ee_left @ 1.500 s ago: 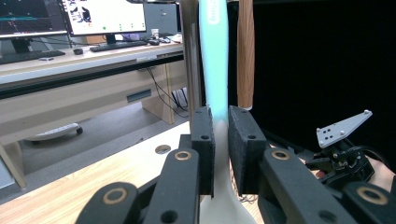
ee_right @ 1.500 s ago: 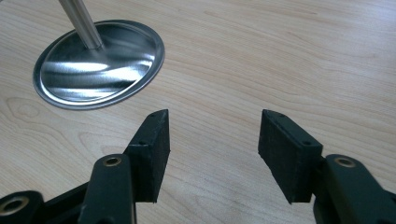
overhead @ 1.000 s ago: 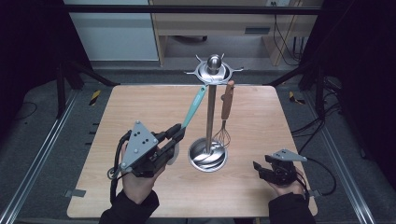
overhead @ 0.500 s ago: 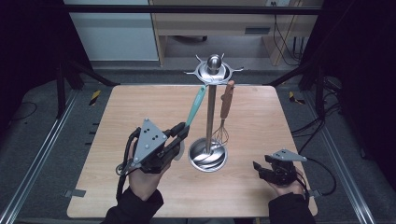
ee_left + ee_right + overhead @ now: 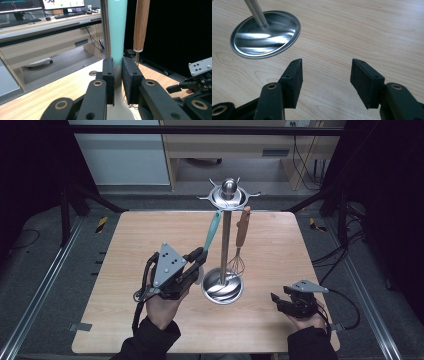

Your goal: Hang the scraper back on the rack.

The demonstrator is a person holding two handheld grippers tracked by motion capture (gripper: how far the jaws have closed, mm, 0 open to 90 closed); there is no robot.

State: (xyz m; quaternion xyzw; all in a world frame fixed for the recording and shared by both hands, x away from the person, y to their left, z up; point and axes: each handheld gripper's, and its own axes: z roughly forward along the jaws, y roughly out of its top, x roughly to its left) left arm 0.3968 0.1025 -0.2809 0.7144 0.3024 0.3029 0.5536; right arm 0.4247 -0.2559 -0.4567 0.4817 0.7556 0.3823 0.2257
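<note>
A steel utensil stand with a round base stands mid-table. A whisk with a wooden handle hangs from its top ring. My left gripper is shut on a teal-handled utensil, which leans up toward the ring just left of the pole. In the left gripper view the teal handle is pinched between the pads, with the pole and the wooden handle close behind. My right gripper rests open at the front right; nothing lies between its pads, and the base is ahead of it.
The wooden table has bare room left of the stand and behind it. Its edges drop to a dark floor with metal rails. A desk with monitors stands beyond the far side.
My left hand has moved right, toward the stand, carrying the teal-handled utensil, whose handle now stands closer to the pole. The right gripper has stayed put.
</note>
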